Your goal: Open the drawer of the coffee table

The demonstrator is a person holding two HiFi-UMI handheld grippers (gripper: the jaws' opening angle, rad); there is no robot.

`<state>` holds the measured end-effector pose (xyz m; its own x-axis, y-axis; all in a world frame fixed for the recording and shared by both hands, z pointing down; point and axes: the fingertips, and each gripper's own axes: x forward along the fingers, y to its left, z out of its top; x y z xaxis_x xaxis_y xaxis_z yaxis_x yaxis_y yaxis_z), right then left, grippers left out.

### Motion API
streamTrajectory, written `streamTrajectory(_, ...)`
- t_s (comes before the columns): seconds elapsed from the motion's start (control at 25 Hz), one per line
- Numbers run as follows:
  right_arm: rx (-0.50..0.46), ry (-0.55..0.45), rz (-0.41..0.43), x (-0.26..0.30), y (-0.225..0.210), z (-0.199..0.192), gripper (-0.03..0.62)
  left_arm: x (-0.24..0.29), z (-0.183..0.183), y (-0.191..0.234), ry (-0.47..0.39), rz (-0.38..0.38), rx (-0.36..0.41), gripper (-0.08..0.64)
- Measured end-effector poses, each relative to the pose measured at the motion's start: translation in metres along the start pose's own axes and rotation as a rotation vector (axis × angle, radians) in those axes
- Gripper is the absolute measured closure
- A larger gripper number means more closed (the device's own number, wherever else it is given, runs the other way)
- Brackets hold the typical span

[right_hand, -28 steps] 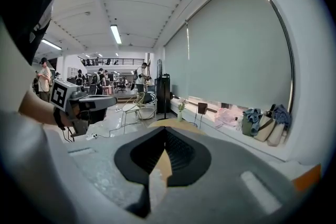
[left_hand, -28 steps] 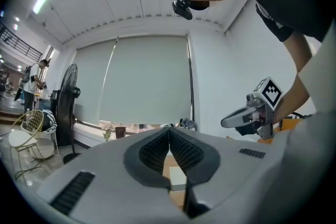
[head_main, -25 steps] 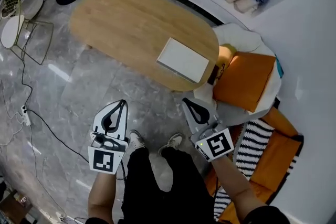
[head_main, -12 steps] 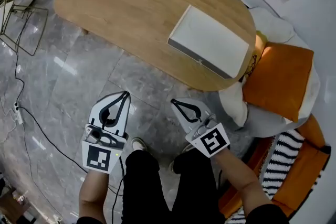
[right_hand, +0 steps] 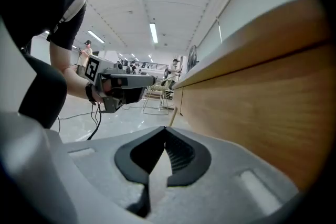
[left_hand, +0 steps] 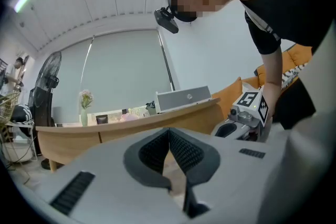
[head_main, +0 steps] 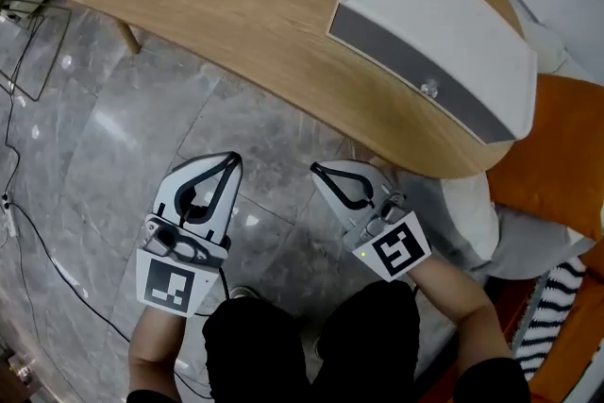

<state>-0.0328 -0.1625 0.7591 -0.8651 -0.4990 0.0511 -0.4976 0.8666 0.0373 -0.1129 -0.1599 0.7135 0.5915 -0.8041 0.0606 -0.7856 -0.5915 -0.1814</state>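
Left gripper (head_main: 229, 159): we hold it low over the grey floor (head_main: 104, 146), jaws together with nothing between them.
Right gripper (head_main: 315, 169): we hold it level beside the table's edge, jaws together and empty.
Tabletop (head_main: 226, 5): oval, wooden, ahead of us.
Drawer (head_main: 408, 58): grey front with a small knob (head_main: 429, 90), set in a white box (head_main: 453, 14) at the tabletop's right end, apart from both grippers.

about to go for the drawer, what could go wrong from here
Both the left gripper and right gripper have their jaws together, so neither can take the small knob until one opens. The white box sits near the edge of the table, so a pull may drag the whole box instead of opening it.
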Motion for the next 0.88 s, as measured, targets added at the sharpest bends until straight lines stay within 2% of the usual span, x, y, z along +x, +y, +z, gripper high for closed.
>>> streamTrajectory(0.08, -0.041, -0.012, -0.003, 0.011, -0.006, -0.013, 0.588, 0.003, -0.016, 0.003, -0.03, 0.011, 0.015, 0.552)
streamTrajectory(0.2, -0.066, -0.002, 0.009, 0.021, -0.014, -0.026, 0.588, 0.002, -0.025, 0.006, -0.061, 0.029, -0.002, 0.552)
streamTrajectory(0.36, 0.027, 0.158, 0.026, 0.021, -0.018, -0.065, 0.572, -0.002, -0.015, 0.004, -0.06, 0.015, -0.02, 0.552)
streamTrajectory(0.4, 0.043, 0.169, 0.017, 0.023, -0.018, -0.071, 0.562, -0.003, -0.013, 0.004, -0.068, 0.015, -0.029, 0.552)
streamTrajectory(0.48, 0.096, 0.144, -0.011, 0.028, -0.02, -0.078, 0.516, -0.002, -0.013, 0.004, -0.081, 0.02, -0.036, 0.551)
streamTrajectory(0.64, 0.257, 0.025, -0.067, 0.038, -0.033, -0.081, 0.345, 0.002, -0.025, 0.003, -0.088, 0.027, -0.059, 0.552)
streamTrajectory(0.72, 0.319, -0.025, -0.083, 0.041, -0.039, -0.077, 0.336, 0.003, -0.026, 0.003, -0.085, 0.028, -0.068, 0.552)
streamTrajectory(0.88, 0.378, -0.078, -0.102, 0.041, -0.049, -0.07, 0.336, 0.001, -0.023, -0.001, -0.076, 0.019, -0.053, 0.552)
